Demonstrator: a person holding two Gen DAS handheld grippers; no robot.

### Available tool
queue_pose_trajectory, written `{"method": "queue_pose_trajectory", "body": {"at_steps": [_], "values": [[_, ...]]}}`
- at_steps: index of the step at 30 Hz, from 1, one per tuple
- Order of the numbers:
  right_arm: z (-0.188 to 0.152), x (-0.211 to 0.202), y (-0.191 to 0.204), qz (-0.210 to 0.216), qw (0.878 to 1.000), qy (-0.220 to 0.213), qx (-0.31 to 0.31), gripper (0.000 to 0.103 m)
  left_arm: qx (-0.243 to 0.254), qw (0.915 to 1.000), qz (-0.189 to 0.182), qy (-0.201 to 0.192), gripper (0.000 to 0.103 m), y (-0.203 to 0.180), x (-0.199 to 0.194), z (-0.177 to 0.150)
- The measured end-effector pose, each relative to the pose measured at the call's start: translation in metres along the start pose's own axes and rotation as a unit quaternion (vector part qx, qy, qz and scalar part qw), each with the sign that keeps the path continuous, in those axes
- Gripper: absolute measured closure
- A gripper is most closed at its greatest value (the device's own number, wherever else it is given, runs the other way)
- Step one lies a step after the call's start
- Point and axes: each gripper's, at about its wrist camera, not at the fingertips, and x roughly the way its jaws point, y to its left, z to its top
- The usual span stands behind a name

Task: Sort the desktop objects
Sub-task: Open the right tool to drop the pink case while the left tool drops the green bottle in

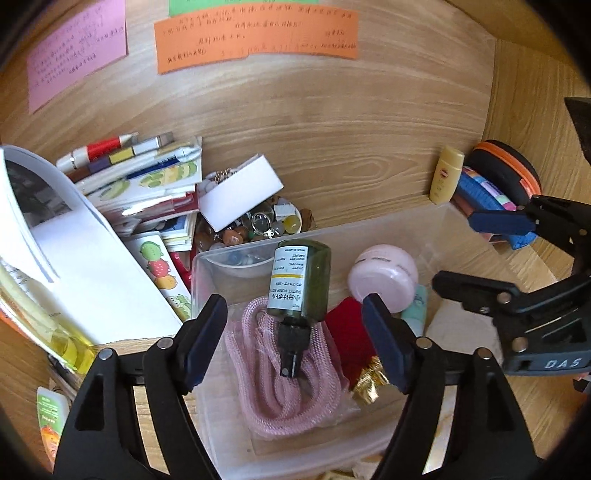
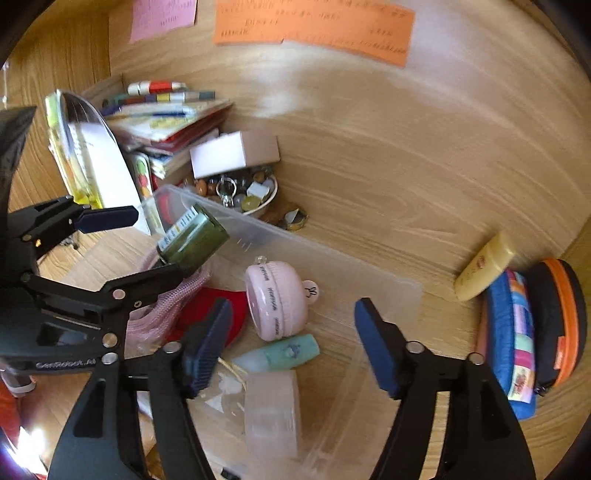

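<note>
Our left gripper [image 1: 295,339] spread wide, nothing pinched; right gripper [image 2: 291,347] spread too, empty. Green bottle [image 1: 301,282] lies in clear bin [image 1: 207,266] on pink cord [image 1: 284,387], cap toward us. Pink jar [image 2: 277,304] and mint tube [image 2: 280,356] beside it. Risk: bottle rolls off cord, knocks jar; we snag cord pulling out. Yellow tube [image 1: 447,175] still unsorted at back wall.

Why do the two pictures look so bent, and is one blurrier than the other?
Both views bulge like a fishbowl, with dark corners. The left wrist view is sharp: the label on the dark green pump bottle is crisp. The right wrist view is smeared, so the writing on the orange paper note blurs, with pale glare above the wooden desk and a bright flare bottom left.
</note>
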Motion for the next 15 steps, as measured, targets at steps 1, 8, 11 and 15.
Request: {"method": "queue_pose_trajectory", "body": {"at_steps": [1,8,11,15], "values": [[0.000,-0.003,-0.001,-0.001,1.000,-0.004,0.001,0.033,0.001,1.0000,0.002,-0.003,0.022,-0.003,-0.002,0.000],[-0.010,-0.041,-0.002,-0.010,0.999,-0.031,0.008,0.020,0.002,0.9993,0.020,-0.032,0.007,-0.013,-0.042,-0.004],[-0.017,-0.064,0.001,-0.016,0.998,-0.053,0.008,0.020,-0.001,0.9985,0.032,-0.045,0.007,-0.012,-0.062,-0.008],[-0.026,-0.091,0.007,-0.022,0.997,-0.080,0.004,0.020,-0.010,0.9969,0.045,-0.064,0.004,-0.010,-0.088,-0.016]]}}
